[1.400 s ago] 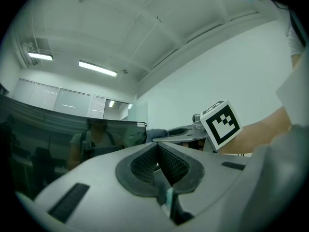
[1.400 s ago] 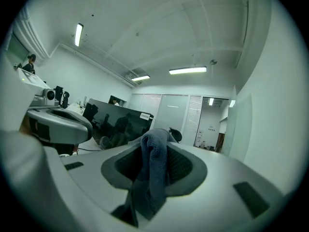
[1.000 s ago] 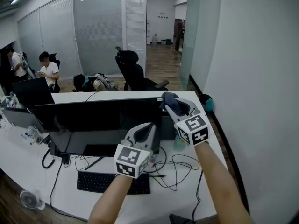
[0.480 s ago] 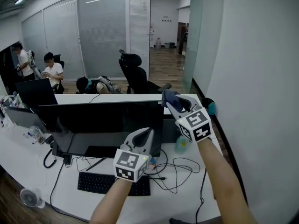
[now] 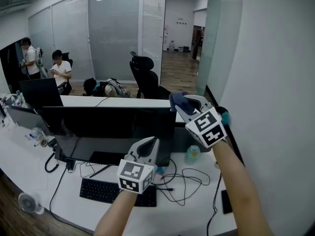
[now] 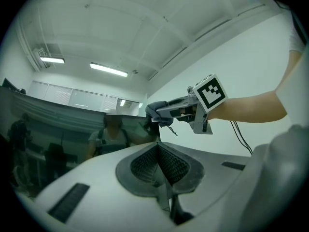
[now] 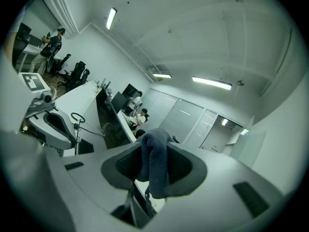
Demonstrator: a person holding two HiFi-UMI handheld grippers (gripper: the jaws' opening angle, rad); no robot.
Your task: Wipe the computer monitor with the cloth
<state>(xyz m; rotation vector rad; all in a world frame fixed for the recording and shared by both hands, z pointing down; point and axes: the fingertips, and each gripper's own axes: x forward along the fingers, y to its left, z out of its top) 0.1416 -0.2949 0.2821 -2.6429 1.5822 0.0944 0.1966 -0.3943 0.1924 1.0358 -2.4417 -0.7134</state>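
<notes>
A wide black monitor (image 5: 108,124) stands on the white desk (image 5: 192,200), its dark screen facing me. My right gripper (image 5: 178,102) hovers at the monitor's top right corner, shut on a dark blue cloth (image 5: 179,103); in the right gripper view the cloth (image 7: 154,166) hangs folded between the jaws. My left gripper (image 5: 150,142) is held lower, in front of the screen's bottom right part, jaws closed with nothing between them (image 6: 158,162). In the left gripper view the right gripper (image 6: 159,111) and cloth (image 6: 155,110) show beside the screen's edge.
A black keyboard (image 5: 115,191) and tangled cables (image 5: 189,178) lie on the desk below the monitor. A pale bottle (image 5: 192,154) stands right of the screen. More monitors (image 5: 40,93), office chairs (image 5: 145,75) and two people sit beyond. A white wall (image 5: 275,82) is close on the right.
The view has drifted so the scene sits a little further right and lower. Both grippers keep nearly the same places by the monitor; the right one still holds the cloth at the top corner.
</notes>
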